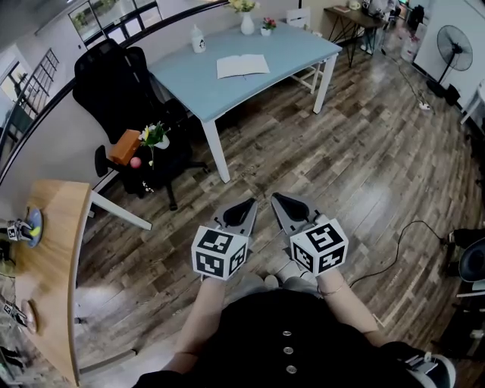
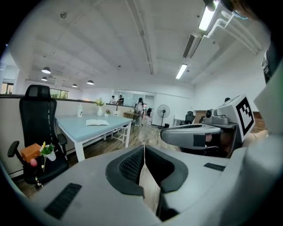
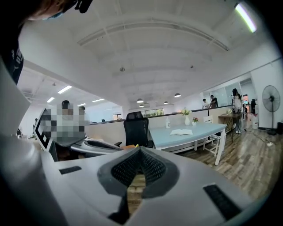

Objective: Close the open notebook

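Note:
The open notebook (image 1: pixel 242 66) lies flat on the light blue table (image 1: pixel 227 95), far ahead of me across the wooden floor. It shows small in the left gripper view (image 2: pixel 97 122) and in the right gripper view (image 3: pixel 181 132). My left gripper (image 1: pixel 244 210) and right gripper (image 1: pixel 286 204) are held side by side close to my body, well short of the table. Both are shut with nothing between the jaws. The left gripper's tips (image 2: pixel 144 148) meet, and so do the right gripper's (image 3: pixel 140 150).
A black office chair (image 1: pixel 114 91) stands left of the table, with an orange box (image 1: pixel 124 146) and a small flower pot (image 1: pixel 155 136) on its seat. A white bottle (image 1: pixel 198 38) and vases (image 1: pixel 247 23) stand at the table's far edge. A wooden desk (image 1: pixel 53 258) is at my left; a fan (image 1: pixel 453 42) at far right.

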{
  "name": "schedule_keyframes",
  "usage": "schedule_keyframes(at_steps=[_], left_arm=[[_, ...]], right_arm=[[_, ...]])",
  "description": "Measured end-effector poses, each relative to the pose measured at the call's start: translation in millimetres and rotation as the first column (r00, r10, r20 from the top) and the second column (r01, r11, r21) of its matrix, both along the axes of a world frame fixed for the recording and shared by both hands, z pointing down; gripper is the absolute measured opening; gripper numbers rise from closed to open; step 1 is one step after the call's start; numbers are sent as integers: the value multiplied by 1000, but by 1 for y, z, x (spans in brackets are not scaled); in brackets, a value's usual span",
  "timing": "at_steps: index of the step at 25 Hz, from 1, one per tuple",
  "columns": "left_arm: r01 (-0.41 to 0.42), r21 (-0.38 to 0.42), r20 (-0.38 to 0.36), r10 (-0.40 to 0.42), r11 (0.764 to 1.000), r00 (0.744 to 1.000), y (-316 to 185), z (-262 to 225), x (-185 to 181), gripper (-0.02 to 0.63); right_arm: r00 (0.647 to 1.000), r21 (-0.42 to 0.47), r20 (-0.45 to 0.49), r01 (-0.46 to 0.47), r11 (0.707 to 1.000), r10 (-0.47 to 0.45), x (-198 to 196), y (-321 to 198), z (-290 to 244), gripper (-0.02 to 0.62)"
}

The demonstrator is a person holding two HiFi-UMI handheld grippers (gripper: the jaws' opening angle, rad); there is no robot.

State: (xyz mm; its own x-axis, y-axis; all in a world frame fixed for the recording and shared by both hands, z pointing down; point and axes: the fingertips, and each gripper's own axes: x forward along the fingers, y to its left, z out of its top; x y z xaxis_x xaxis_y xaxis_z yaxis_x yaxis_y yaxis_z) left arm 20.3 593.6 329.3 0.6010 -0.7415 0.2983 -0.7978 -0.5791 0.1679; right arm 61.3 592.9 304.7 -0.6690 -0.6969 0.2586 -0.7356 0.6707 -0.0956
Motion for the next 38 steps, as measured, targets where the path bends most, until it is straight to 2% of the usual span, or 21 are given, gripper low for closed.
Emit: schedule_keyframes(at_steps=[2,4,8,9,11,17,21,27,33,38], left_arm=[[13,-5,6,-13,1000,1000,-3,2,0,18],[16,-13,1,-16,1000,1000,-5,4,3,20],[24,-34,-1,-24,999,1000,-6,9,9,22],[23,-38,1,-23,999,1000,-5,10,11,33],[24,-36,2,-24,999,1000,-6,9,14,105],[34,-51,5,-34,998,999,-9,14,17,179],[41,-39,-11,-42,998,999,-17,12,17,184],[53,-46,-2,-54,998,999,-44,15,12,184],[-6,-101,14,8,995,1000,-75,37,16,184],[-9,-113,17,11,994,1000,-122,42,-2,184]], right_arm=[[1000,-8,-22,5,1000,-5,3,-2,5,20],[999,-14,-38,8,1000,-9,7,-4,10,75],[999,-19,-46,8,1000,-8,17,-6,13,108],[999,-18,-49,6,1000,-7,20,-5,13,128],[998,-11,-55,-1,1000,1,25,-6,12,148],[997,0,-40,-60,998,60,42,-13,14,228],[996,23,-25,-82,996,83,48,-23,13,244],[997,-13,-36,-62,998,61,44,-45,26,275],[997,-54,-56,-62,997,59,38,-83,41,290],[999,-72,-43,-30,997,27,20,-132,44,289]])
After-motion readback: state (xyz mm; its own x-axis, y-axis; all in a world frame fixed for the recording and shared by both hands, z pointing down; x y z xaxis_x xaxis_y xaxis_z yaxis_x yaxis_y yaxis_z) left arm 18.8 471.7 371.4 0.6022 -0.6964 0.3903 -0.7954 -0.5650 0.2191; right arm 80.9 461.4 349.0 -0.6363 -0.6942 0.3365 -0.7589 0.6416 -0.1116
